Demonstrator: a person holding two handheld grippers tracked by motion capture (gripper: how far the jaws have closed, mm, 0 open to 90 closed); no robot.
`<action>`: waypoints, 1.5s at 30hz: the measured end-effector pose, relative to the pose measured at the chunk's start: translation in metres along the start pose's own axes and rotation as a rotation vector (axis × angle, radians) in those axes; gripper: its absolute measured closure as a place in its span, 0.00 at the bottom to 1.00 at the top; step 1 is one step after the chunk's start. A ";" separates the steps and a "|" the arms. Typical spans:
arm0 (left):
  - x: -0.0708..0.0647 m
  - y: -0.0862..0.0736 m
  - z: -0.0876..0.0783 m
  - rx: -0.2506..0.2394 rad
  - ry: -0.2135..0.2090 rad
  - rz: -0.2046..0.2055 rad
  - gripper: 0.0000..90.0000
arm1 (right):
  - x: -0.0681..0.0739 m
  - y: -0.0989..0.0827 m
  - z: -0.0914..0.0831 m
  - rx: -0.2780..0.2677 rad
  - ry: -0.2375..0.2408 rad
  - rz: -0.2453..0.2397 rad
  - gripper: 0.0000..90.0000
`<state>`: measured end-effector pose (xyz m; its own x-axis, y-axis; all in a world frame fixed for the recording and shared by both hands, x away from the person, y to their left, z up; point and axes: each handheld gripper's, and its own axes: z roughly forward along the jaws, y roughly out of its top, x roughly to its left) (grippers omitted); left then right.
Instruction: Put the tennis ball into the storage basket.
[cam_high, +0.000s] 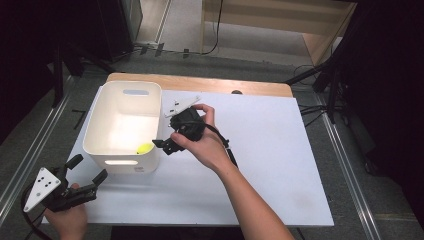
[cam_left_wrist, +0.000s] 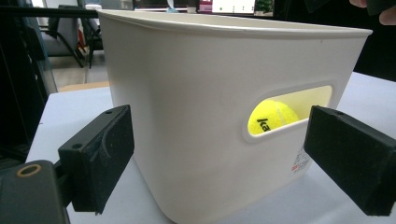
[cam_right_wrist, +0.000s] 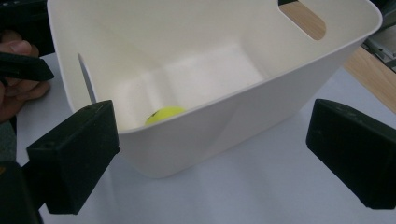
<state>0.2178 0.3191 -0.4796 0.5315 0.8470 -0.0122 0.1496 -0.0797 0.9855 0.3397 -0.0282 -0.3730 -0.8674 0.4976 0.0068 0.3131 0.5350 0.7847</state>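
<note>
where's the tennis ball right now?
Inside the white bin, on its floor at the near right corner in the high view: tennis ball. It sits just behind the near handle slot, left of the right gripper.

A yellow ball (cam_high: 145, 148) lies inside the white bin (cam_high: 102, 131); the right gripper (cam_high: 162, 145) hovers open beside its rim.

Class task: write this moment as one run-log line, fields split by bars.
ball: yellow tennis ball lying in white bin | right tool: open, empty, beside bin | left tool: open, empty, facing bin's handle slot
</note>
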 end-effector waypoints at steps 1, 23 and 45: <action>0.000 0.000 0.000 -0.001 0.001 0.000 0.09 | -0.001 -0.002 -0.001 -0.003 0.001 0.005 0.01; -0.001 0.000 0.000 0.002 0.004 0.002 0.09 | -0.017 -0.064 -0.030 -0.017 -0.082 0.102 0.00; -0.002 0.000 0.001 0.008 0.010 0.007 0.09 | -0.030 -0.118 -0.058 -0.067 -0.156 0.171 0.00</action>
<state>0.2177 0.3169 -0.4801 0.5239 0.8518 -0.0031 0.1524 -0.0902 0.9842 0.3065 -0.1461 -0.4292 -0.7320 0.6794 0.0515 0.4195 0.3899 0.8198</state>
